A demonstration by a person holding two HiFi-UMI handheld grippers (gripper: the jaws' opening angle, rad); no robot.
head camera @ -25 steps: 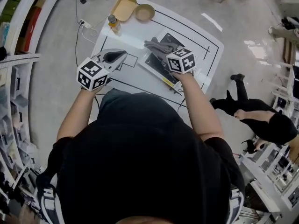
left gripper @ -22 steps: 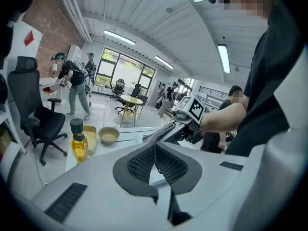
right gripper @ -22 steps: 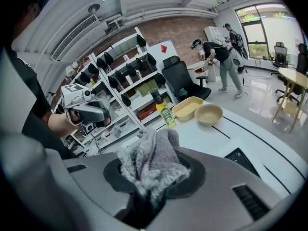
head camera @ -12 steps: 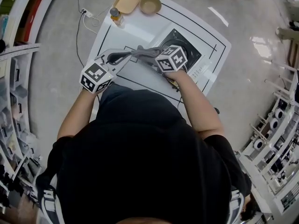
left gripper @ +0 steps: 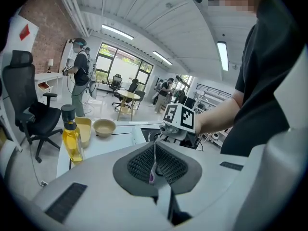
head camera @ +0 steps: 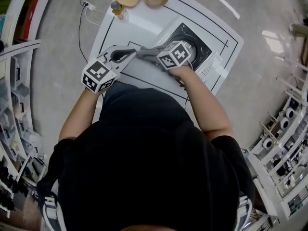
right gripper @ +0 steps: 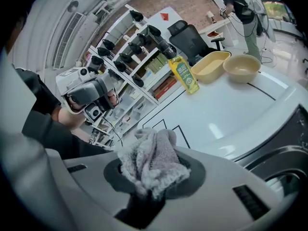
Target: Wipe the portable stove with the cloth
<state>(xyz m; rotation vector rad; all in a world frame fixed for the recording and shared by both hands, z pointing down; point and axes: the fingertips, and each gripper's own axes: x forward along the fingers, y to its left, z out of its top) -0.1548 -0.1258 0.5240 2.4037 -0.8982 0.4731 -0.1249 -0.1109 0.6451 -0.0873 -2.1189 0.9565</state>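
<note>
The black portable stove [head camera: 192,46] sits on the white table [head camera: 139,25], at the right in the head view; its dark rim [right gripper: 288,158] fills the lower right corner of the right gripper view. My right gripper [right gripper: 153,177] is shut on a bunched grey cloth [right gripper: 149,160], held over the table just left of the stove. In the head view the cloth [head camera: 144,52] hangs between the two grippers. My left gripper [left gripper: 155,165] is shut with nothing held, its tips [head camera: 126,53] close to the cloth.
At the table's far end stand a yellow oil bottle [right gripper: 184,74], a yellow tray [right gripper: 210,66] and a tan bowl [right gripper: 242,67]. Black lines mark the tabletop. Shelves [head camera: 19,81] run along the left, and a cable [head camera: 86,13] lies on the floor.
My right gripper has carried the cloth down and left, from over the stove to the table beside it, near the left gripper. The left gripper has sunk a little.
</note>
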